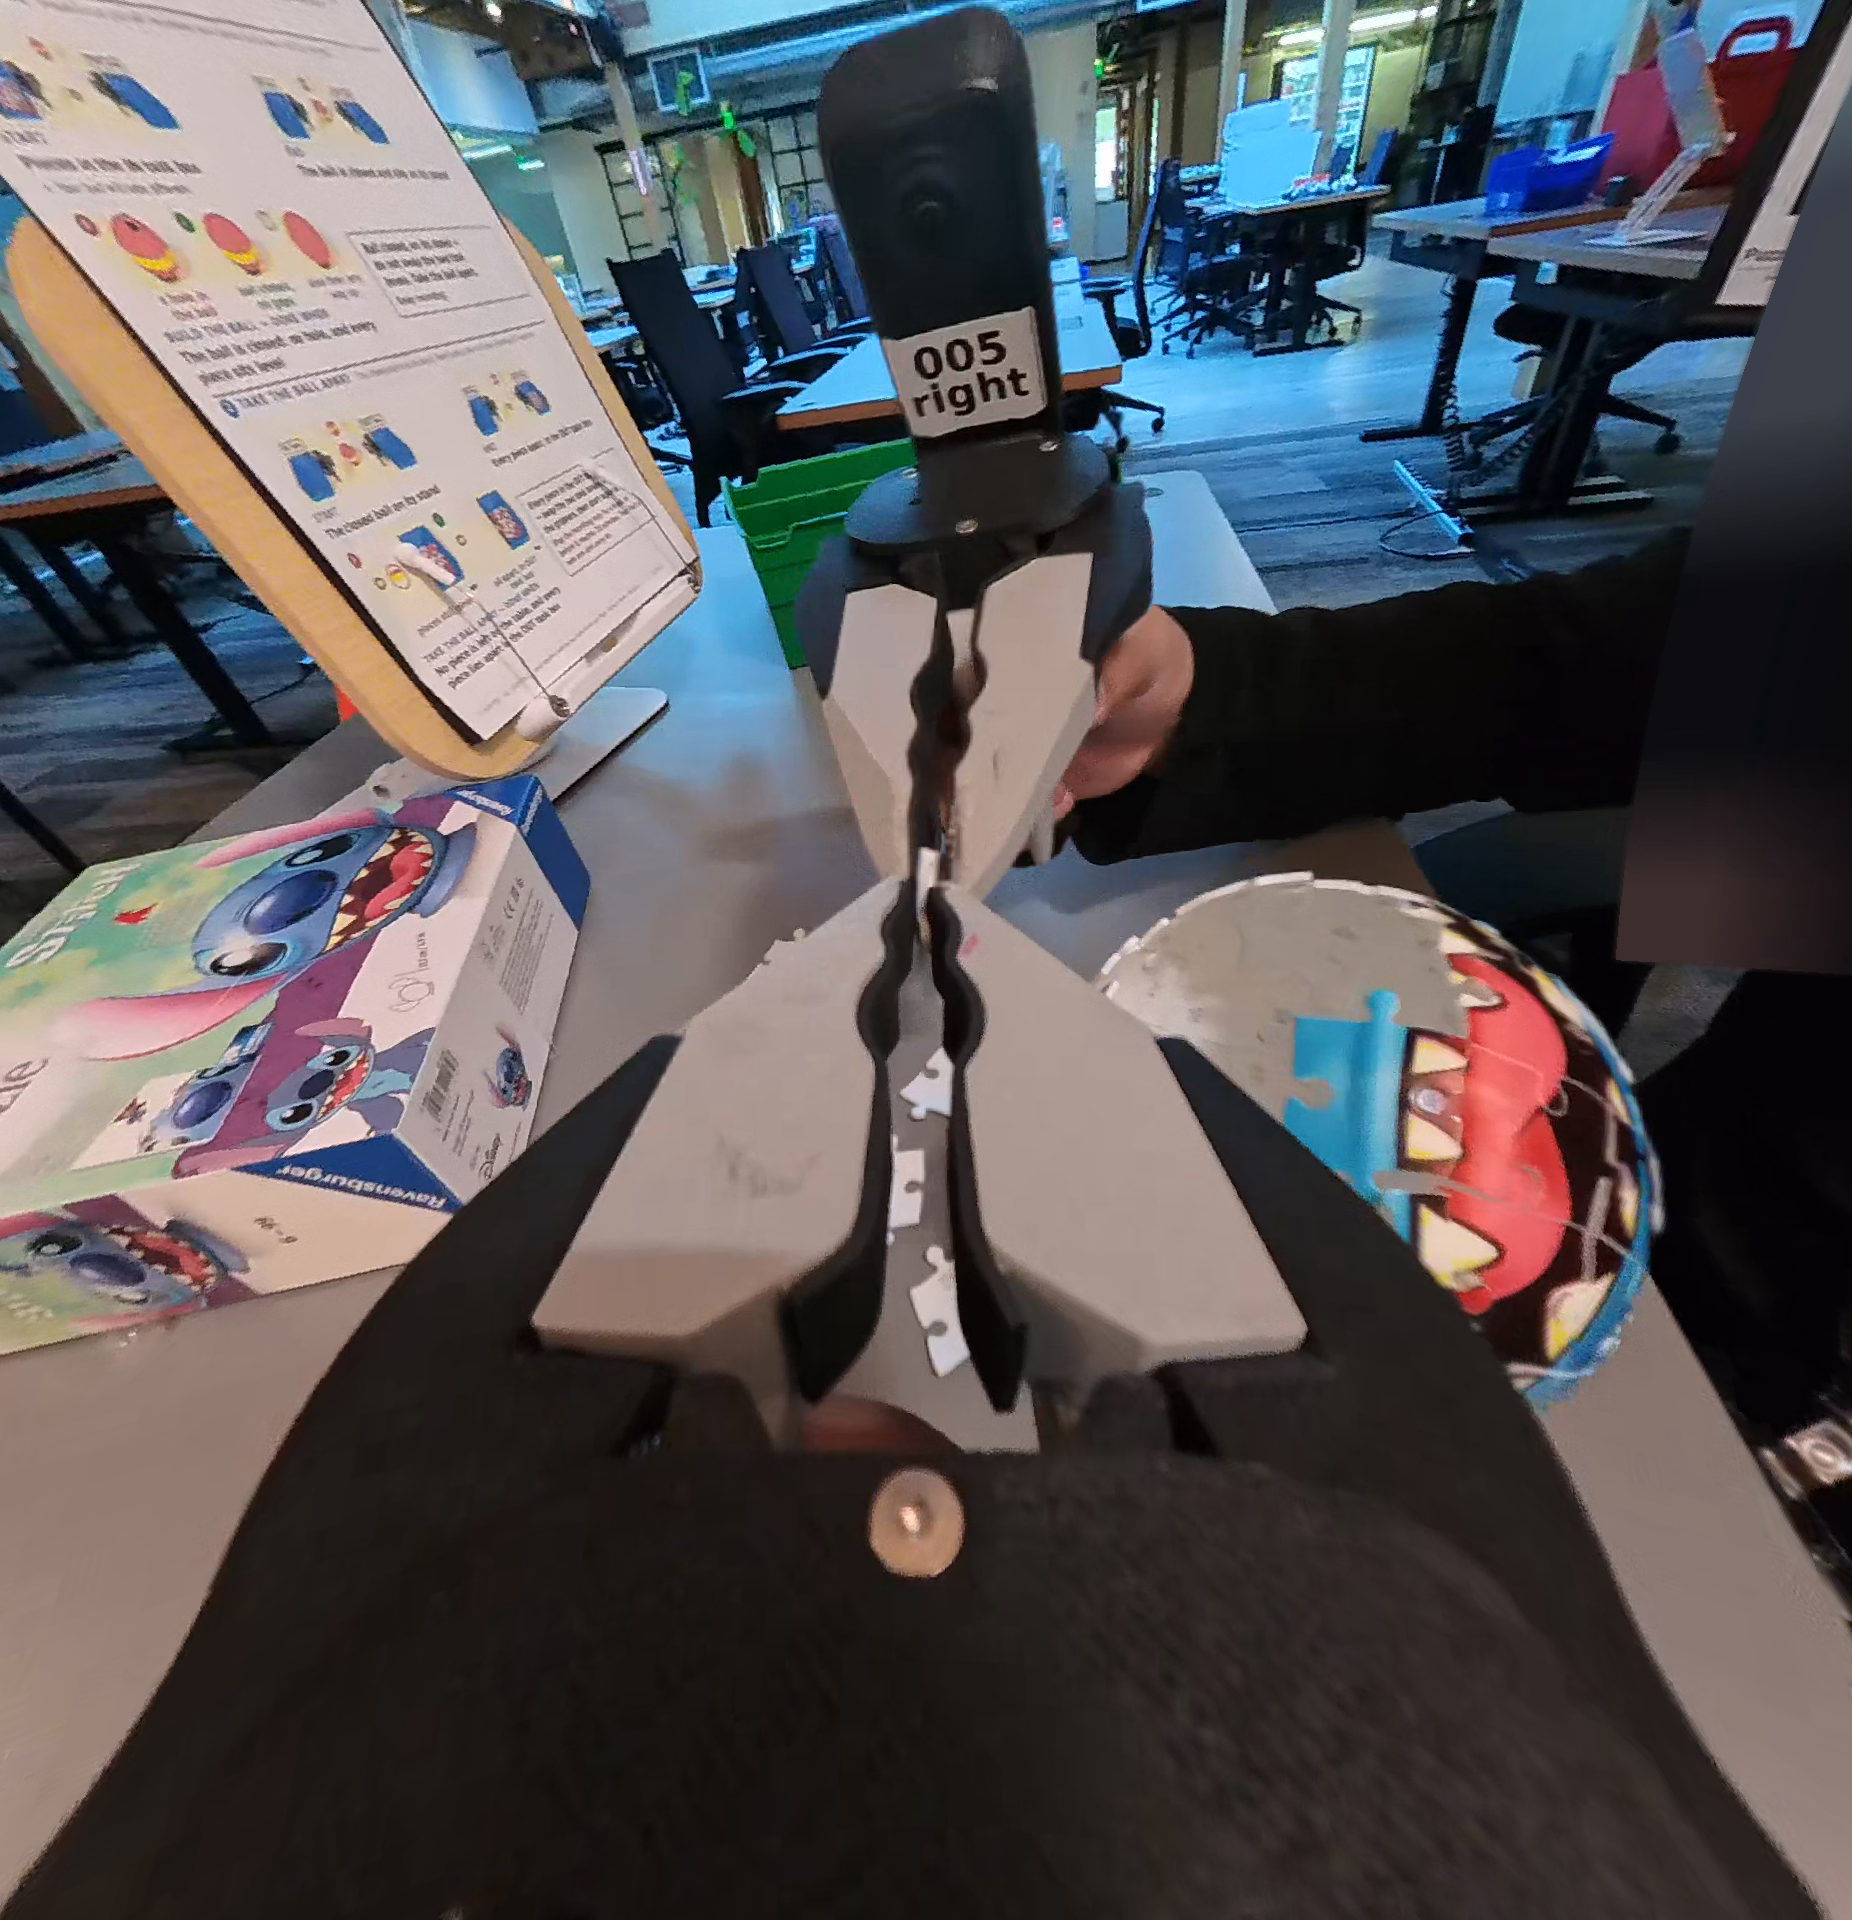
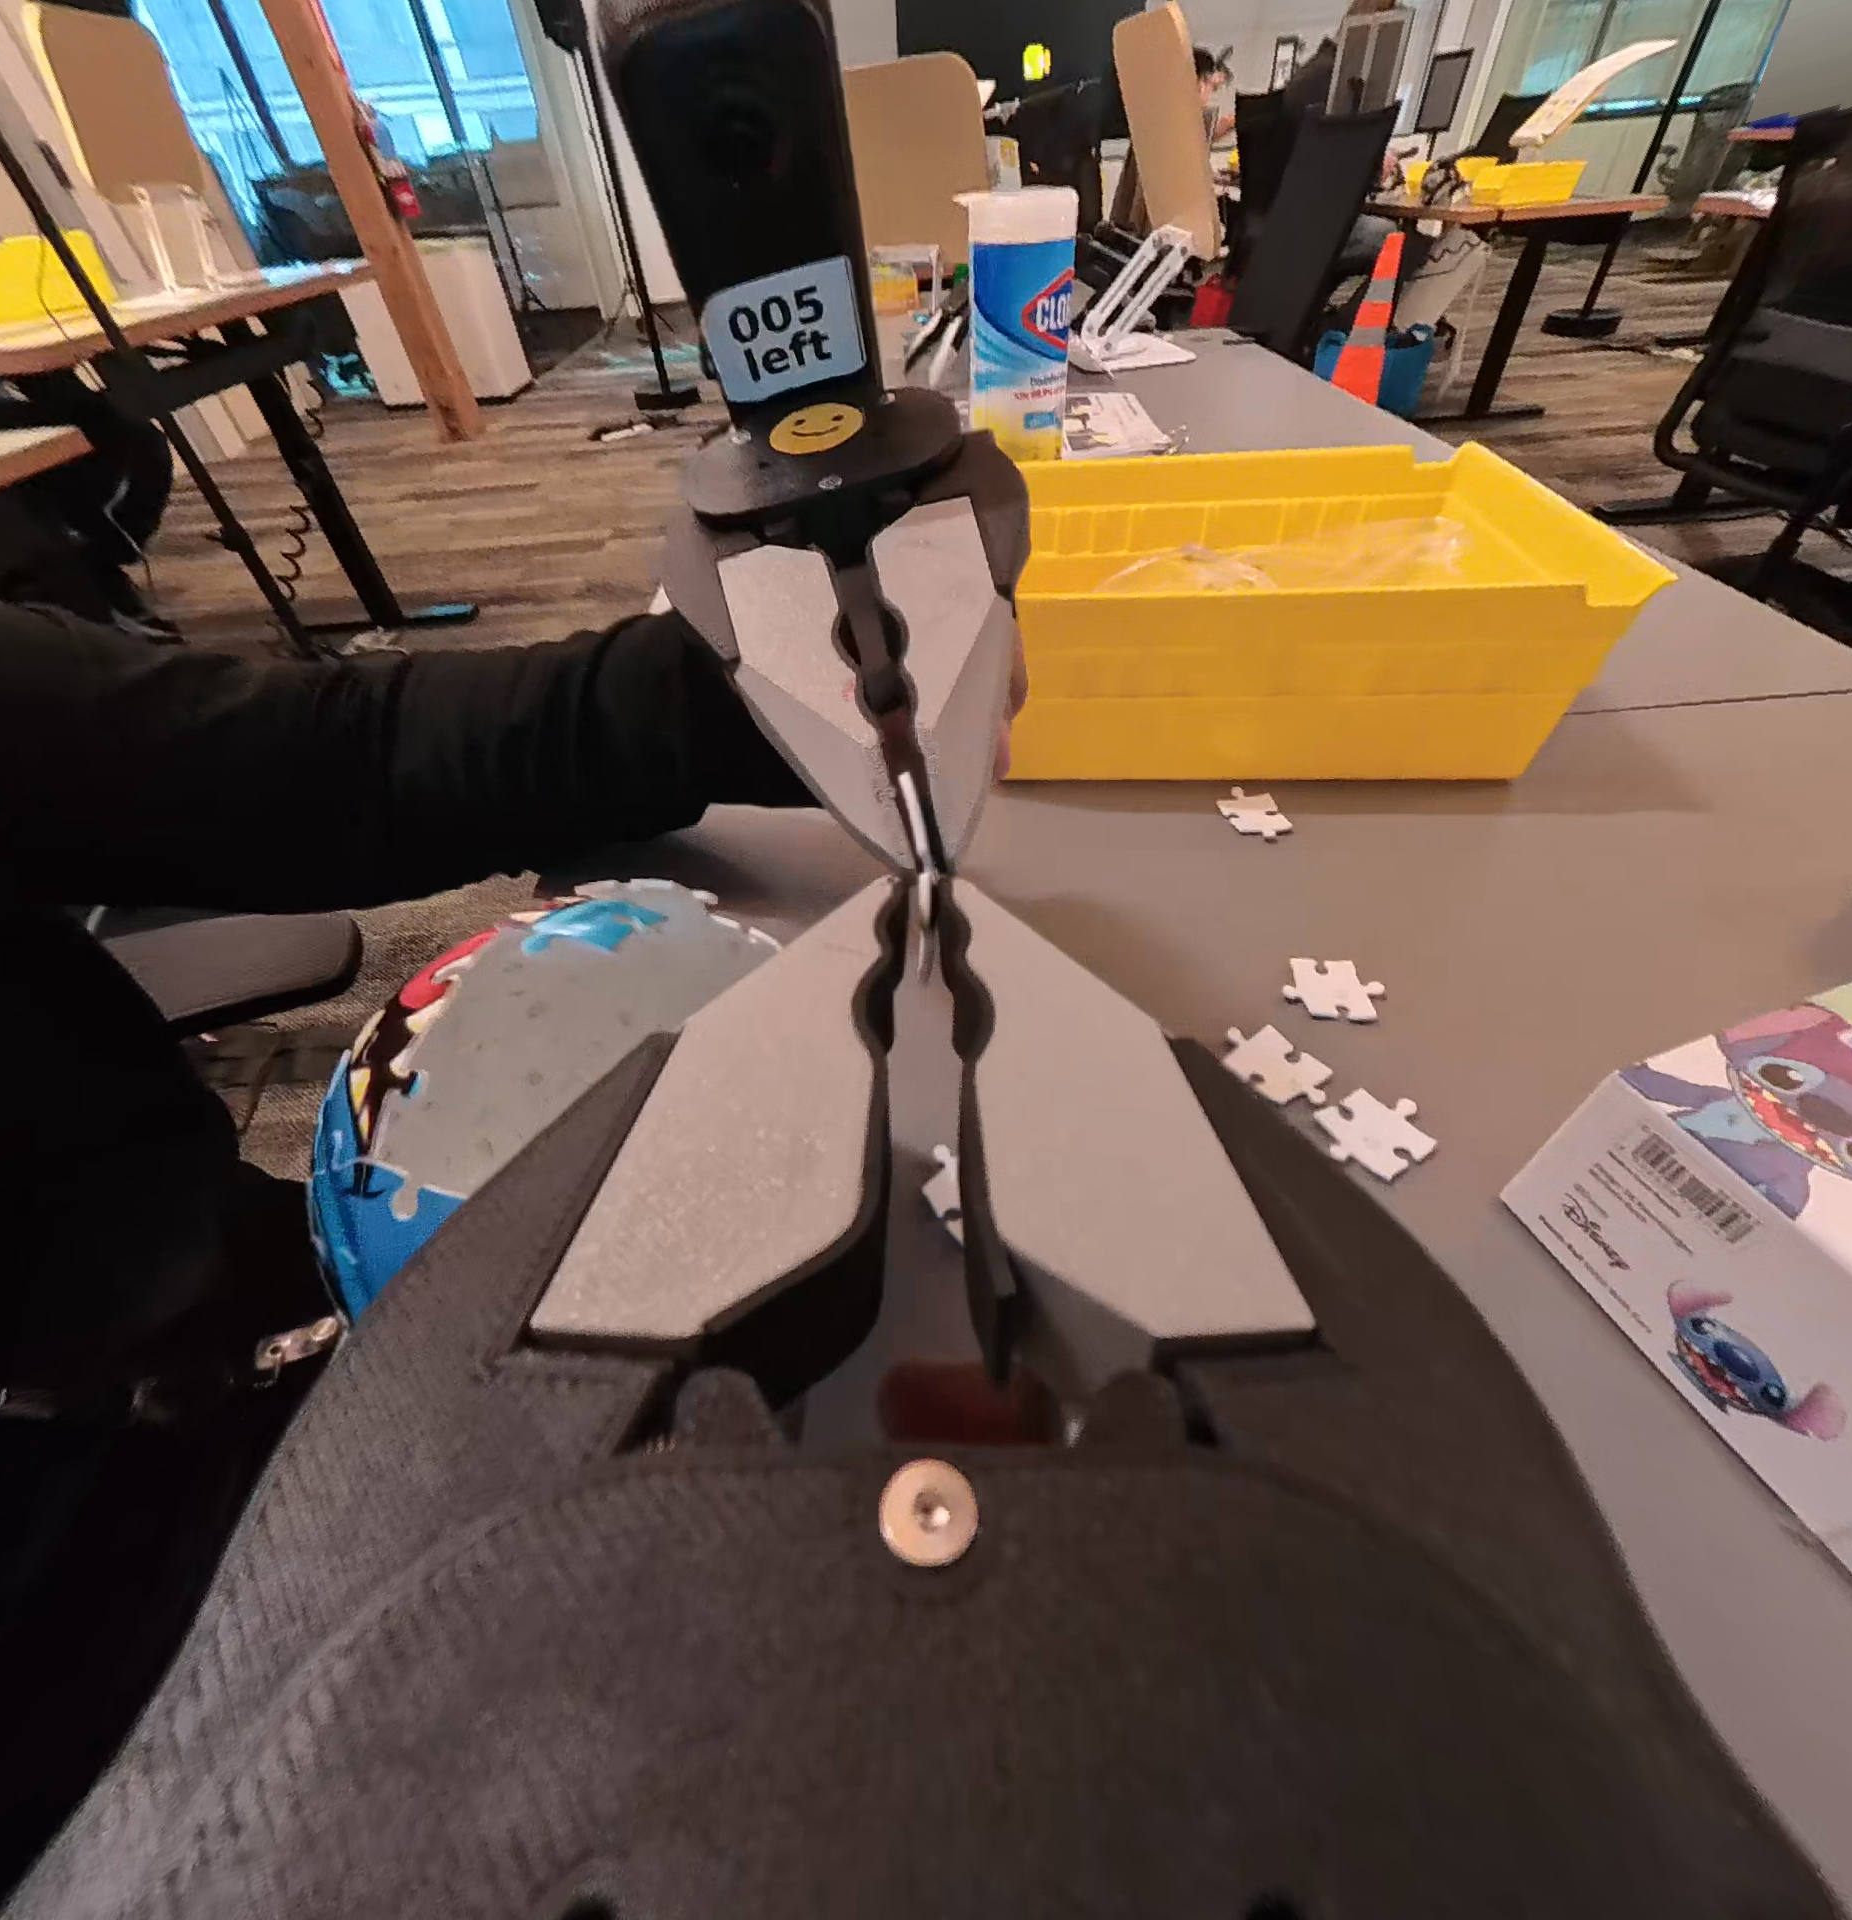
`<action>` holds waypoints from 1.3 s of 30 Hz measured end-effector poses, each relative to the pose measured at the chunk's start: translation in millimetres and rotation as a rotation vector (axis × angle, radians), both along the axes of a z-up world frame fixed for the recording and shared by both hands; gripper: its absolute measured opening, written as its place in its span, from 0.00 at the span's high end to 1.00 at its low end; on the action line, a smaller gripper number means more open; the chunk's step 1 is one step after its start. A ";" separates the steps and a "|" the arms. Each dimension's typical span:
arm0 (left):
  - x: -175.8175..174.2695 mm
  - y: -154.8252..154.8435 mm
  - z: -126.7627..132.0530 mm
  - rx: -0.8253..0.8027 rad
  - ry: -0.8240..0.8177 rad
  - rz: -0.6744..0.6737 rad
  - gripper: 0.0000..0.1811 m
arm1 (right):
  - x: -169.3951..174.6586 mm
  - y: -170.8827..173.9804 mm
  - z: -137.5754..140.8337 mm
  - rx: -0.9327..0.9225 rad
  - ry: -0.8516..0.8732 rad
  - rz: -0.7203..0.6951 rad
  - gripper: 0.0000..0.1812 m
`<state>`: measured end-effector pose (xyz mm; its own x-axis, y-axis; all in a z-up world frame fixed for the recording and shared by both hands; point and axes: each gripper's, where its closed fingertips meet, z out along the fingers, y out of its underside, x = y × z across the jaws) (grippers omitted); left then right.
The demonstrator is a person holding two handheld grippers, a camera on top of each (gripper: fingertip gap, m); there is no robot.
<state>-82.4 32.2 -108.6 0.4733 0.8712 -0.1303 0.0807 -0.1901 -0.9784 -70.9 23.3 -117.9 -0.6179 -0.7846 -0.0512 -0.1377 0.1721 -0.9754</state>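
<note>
My left gripper (image 1: 922, 912) and right gripper (image 1: 945, 862) meet tip to tip above the grey table (image 1: 714, 831). Each is shut on a thin white puzzle piece seen edge-on. The right wrist view shows the right gripper (image 2: 922, 906) pinching one piece (image 2: 927, 940) and the left gripper (image 2: 927, 860) pinching another (image 2: 914, 816). The two pieces touch at the tips; I cannot tell whether they are joined. A partly built puzzle ball (image 1: 1421, 1122) with a red mouth and blue patches sits at the table's edge by the person; it also shows in the right wrist view (image 2: 548, 1039).
Loose white pieces (image 2: 1332, 987) lie on the table, one (image 2: 1254, 812) near a yellow bin (image 2: 1317, 644). A puzzle box (image 1: 278, 1039) lies to one side. An instruction board (image 1: 330, 364) on a stand, a green crate (image 1: 797, 520) and a wipes canister (image 2: 1021, 312) stand farther back. Both grippers' tips are close together, under 4 cm apart.
</note>
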 end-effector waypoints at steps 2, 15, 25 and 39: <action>-2.5 0.2 -3.5 -0.001 -0.014 0.004 1.00 | -0.5 1.0 -2.0 -0.004 0.030 -0.009 0.99; 26.9 -14.5 -12.1 -0.023 -0.093 0.071 0.77 | -19.5 23.4 3.2 0.017 -0.015 -0.107 1.00; 73.0 7.5 -95.6 -0.102 -0.308 -0.095 0.44 | -64.7 66.7 -39.5 0.071 -0.042 -0.213 1.00; 95.9 63.0 -120.1 -0.149 -0.425 -0.085 0.48 | -77.0 76.1 -101.1 0.110 0.355 -0.209 1.00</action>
